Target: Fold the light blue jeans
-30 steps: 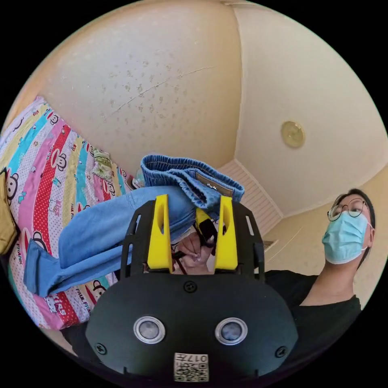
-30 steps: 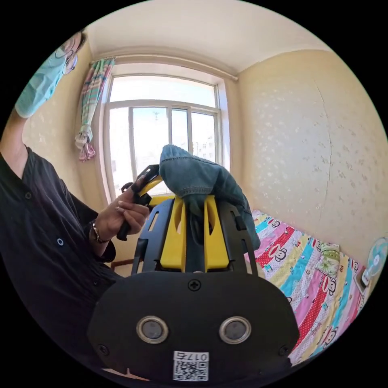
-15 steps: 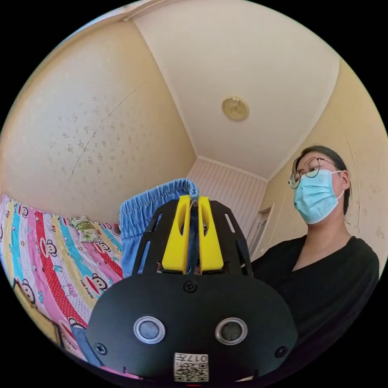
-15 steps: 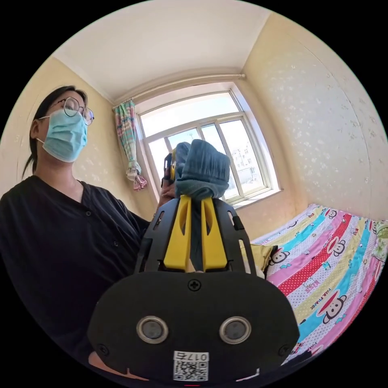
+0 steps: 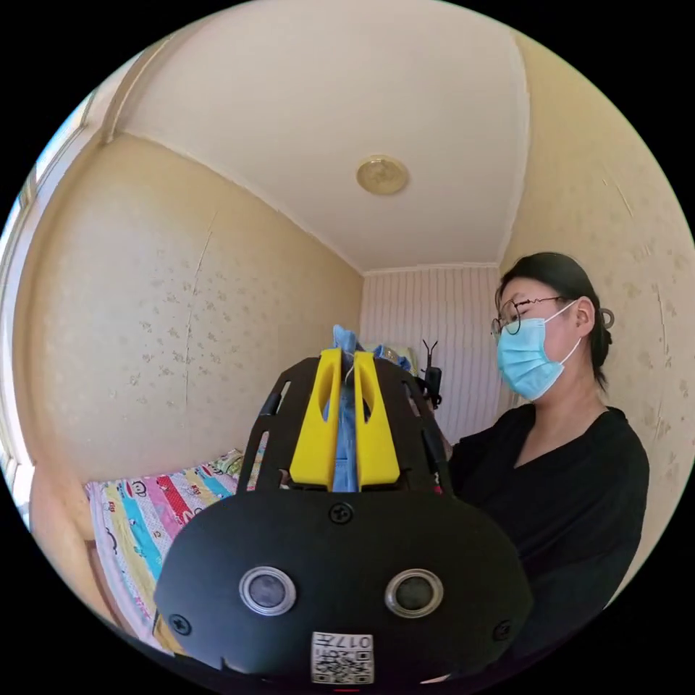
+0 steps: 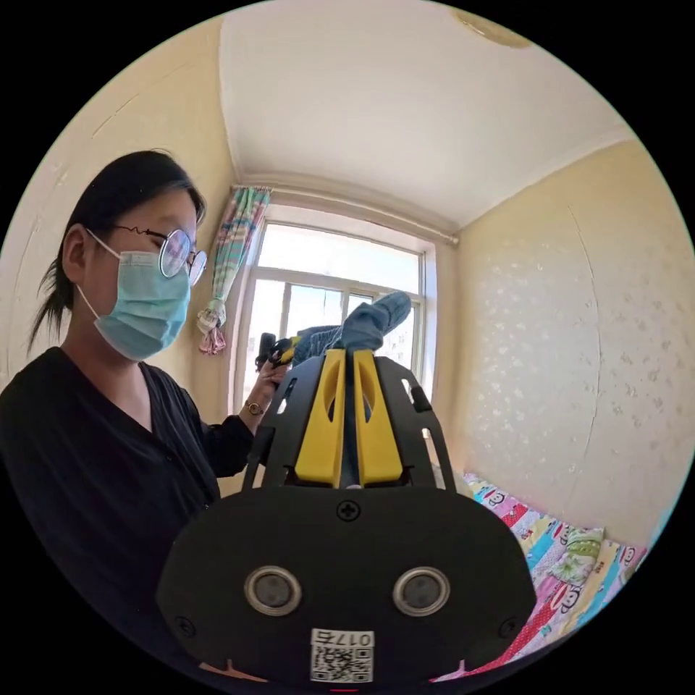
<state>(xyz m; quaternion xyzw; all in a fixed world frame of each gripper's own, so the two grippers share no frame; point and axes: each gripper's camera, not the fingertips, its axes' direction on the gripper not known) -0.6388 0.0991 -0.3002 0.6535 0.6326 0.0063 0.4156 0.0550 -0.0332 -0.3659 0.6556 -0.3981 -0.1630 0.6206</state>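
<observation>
Holding the light blue jeans (image 5: 345, 434) up off the bed, well above the striped cartoon bedspread (image 5: 156, 510) lying low at the near left. Pinching a fold of denim in the left gripper (image 5: 346, 358), yellow jaws nearly closed with only the blue cloth between them, a tuft poking out past the tips. Clamping likewise with the right gripper (image 6: 347, 356), jaws drawn close on a dark strip of the jeans (image 6: 369, 326), a bunched grey-blue end flopping over the tips toward the window (image 6: 318, 289). Showing beyond that, in the right gripper view, the person's hand (image 6: 266, 376) gripping the other tool, with denim spanning between the two. Probably lifting both ends high so the legs hang free and straighten before laying them down for a fold; hanging part hidden behind the tool bodies, so hard to judge how evenly the cloth is draping.
</observation>
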